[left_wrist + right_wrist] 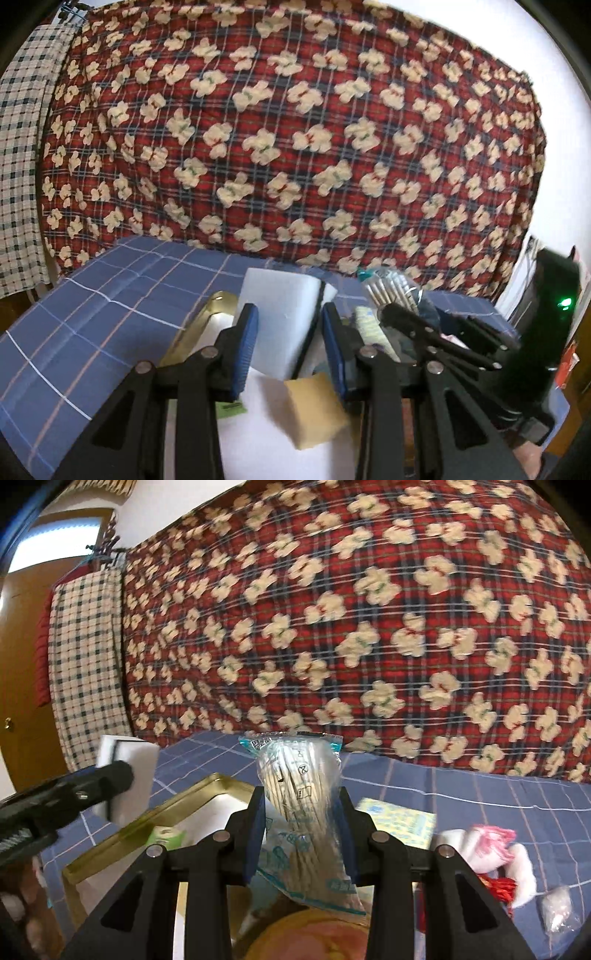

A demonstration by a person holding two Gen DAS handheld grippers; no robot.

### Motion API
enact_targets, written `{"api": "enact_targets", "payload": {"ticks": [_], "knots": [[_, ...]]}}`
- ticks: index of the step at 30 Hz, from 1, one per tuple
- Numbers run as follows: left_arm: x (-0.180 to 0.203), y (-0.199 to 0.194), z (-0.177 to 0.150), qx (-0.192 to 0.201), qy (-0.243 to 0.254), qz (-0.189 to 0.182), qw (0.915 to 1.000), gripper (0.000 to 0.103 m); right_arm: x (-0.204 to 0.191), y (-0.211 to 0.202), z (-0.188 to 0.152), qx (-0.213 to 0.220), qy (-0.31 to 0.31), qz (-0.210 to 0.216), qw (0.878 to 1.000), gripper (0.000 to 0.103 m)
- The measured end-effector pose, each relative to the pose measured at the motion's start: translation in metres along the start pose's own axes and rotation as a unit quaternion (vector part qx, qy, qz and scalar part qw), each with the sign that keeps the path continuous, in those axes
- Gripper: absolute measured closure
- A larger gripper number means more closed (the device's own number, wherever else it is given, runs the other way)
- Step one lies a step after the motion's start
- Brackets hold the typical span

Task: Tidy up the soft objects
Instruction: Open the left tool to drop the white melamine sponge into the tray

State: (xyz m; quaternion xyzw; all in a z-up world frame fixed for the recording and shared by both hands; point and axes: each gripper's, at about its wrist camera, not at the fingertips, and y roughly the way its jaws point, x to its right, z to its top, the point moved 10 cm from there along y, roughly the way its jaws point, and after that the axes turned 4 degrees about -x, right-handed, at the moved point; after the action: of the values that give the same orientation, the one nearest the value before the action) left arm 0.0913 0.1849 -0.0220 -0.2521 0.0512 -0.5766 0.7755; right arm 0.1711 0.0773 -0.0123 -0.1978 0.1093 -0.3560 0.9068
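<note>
My left gripper (290,334) is shut on a white foam block (282,317) and holds it above a gold-rimmed white tray (195,332). A yellow sponge (316,410) lies in the tray below it. My right gripper (301,830) is shut on a clear packet of cotton swabs (299,805) and holds it upright over the tray's (155,819) right side. In the left wrist view the right gripper (417,317) with the packet (391,288) is at the right. In the right wrist view the left gripper's finger (107,775) and the block (129,771) are at the left.
A blue checked cloth (92,317) covers the table. A red plaid quilt with cream flowers (295,129) hangs behind. A yellow-blue packet (402,821), a white-and-pink soft bundle (487,845) and a small clear bag (559,914) lie on the cloth to the right. A green item (166,836) sits in the tray.
</note>
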Motion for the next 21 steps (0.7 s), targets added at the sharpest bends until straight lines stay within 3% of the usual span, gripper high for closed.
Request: {"api": "enact_targets", "payload": {"ticks": [12,21], "knots": [[-0.027,0.051,-0.013,-0.089,-0.007,0.005,0.9960,0.068,-0.023,0.053,-0.014,-0.100,-0.007,-0.001,0.995,0.064],[-0.034,0.052,-0.014,-0.091,-0.008,0.008,0.9958,0.069,-0.026,0.057,-0.010,-0.100,-0.012,-0.001,0.995,0.064]]}}
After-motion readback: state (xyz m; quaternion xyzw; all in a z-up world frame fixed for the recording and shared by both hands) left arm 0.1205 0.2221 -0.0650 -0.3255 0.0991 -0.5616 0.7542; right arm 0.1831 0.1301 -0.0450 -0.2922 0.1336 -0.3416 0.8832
